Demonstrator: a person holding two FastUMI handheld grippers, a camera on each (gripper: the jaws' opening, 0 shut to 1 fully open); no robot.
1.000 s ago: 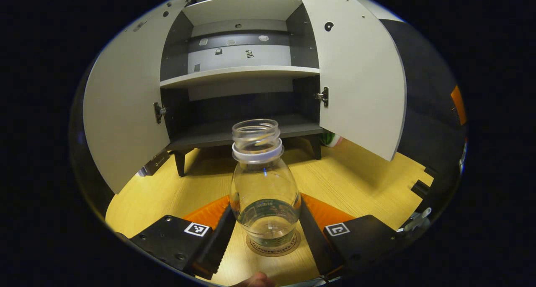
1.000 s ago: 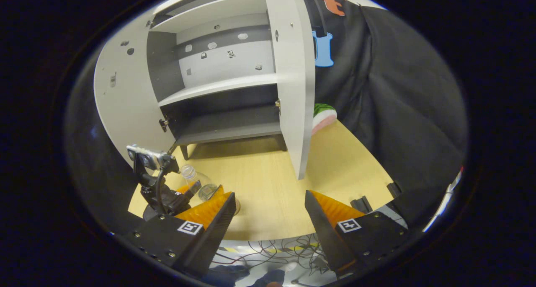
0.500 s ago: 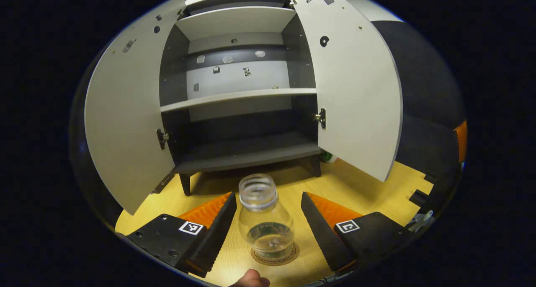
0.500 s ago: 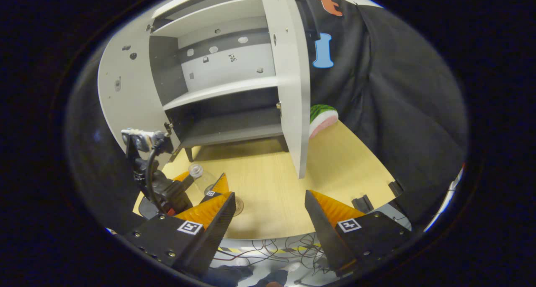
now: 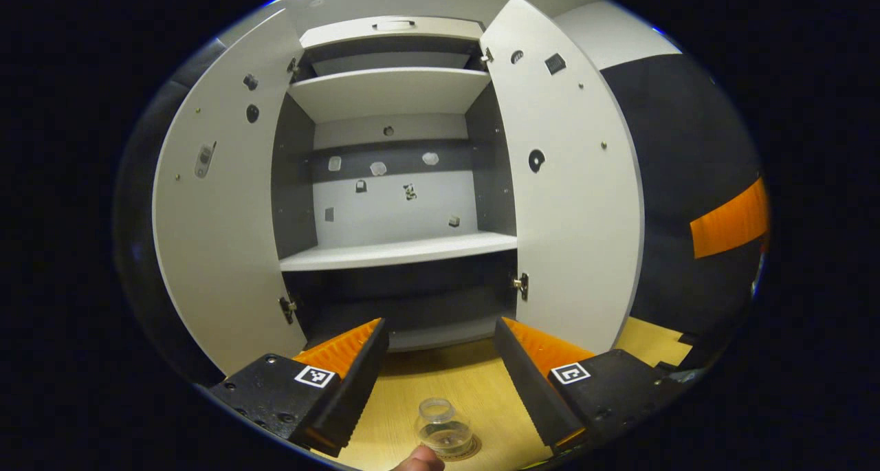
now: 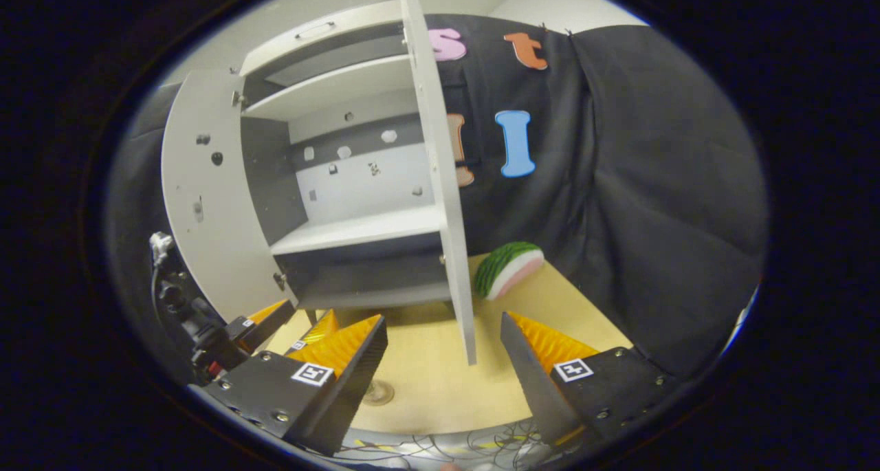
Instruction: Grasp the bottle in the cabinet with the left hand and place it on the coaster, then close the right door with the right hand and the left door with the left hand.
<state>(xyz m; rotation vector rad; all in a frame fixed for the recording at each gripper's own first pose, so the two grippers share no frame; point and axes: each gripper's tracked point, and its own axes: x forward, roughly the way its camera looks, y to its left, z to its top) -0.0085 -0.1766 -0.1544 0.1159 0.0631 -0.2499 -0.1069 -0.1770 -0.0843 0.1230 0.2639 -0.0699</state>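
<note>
A small clear bottle (image 5: 443, 428) stands upright on the round coaster (image 5: 466, 450) at the bottom of the left gripper view. My left gripper (image 5: 440, 364) is open, well above and clear of the bottle, with nothing between its fingers. The grey cabinet (image 5: 399, 251) stands ahead with its left door (image 5: 213, 237) and right door (image 5: 570, 203) both wide open. In the right gripper view my right gripper (image 6: 443, 361) is open and empty, and the right door (image 6: 443, 203) shows edge-on just beyond it. The left gripper (image 6: 295, 323) sits low on the left. The coaster's rim (image 6: 379, 392) peeks beside a finger.
A watermelon-slice toy (image 6: 509, 268) lies on the wooden table (image 6: 440, 381) right of the cabinet, behind the right door. The person's fingertip (image 5: 416, 461) shows next to the bottle. Loose cables (image 6: 440, 447) hang below the table's front edge.
My left gripper has let go of the bottle and lifted away, leaving it standing on the coaster. The right gripper has tilted up and come nearer the right door's edge.
</note>
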